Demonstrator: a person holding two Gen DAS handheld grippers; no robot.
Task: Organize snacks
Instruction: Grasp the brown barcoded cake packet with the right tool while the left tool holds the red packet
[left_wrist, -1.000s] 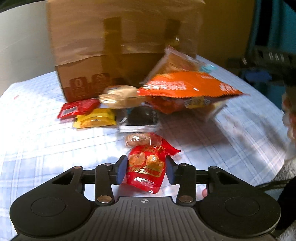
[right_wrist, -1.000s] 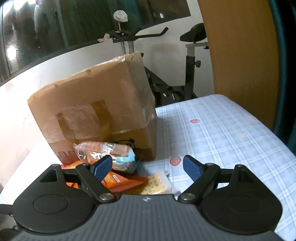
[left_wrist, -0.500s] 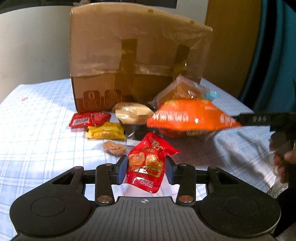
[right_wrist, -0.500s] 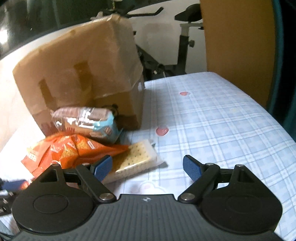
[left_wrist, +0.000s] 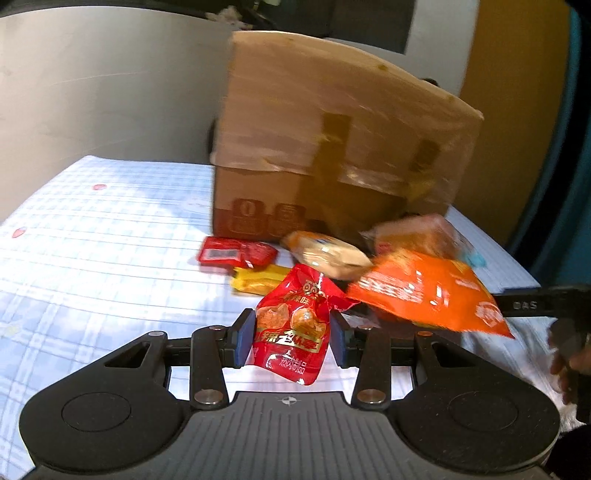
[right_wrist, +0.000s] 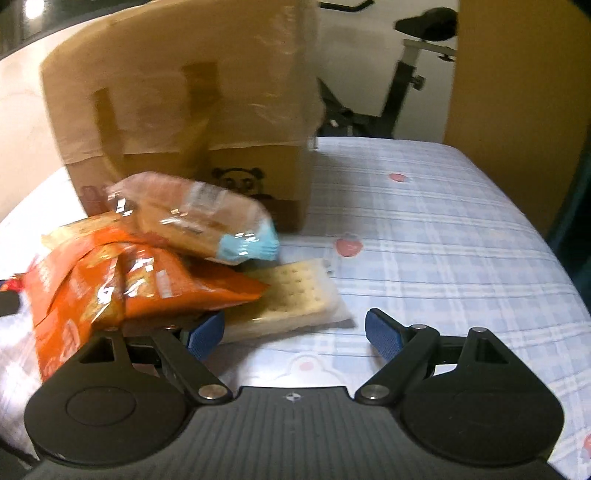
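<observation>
Left gripper (left_wrist: 291, 338) fingers clamped on red snack pouch (left_wrist: 291, 332), lifted clear of checked desk (left_wrist: 92, 258). Right gripper (right_wrist: 295, 332) fingers wide, empty, just in front of cracker pack (right_wrist: 291, 295) beside orange bag (right_wrist: 147, 284). Cardboard box (right_wrist: 177, 110) behind.

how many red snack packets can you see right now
2. One red packet is clamped in the left gripper; a flatter red packet lies on the tablecloth by the cardboard box. Others may hide under the pile.

Dim, fisheye-bent frames, bright patches on the checked cloth (left_wrist: 110, 229), motion-blurred cardboard box (right_wrist: 177, 110).
</observation>
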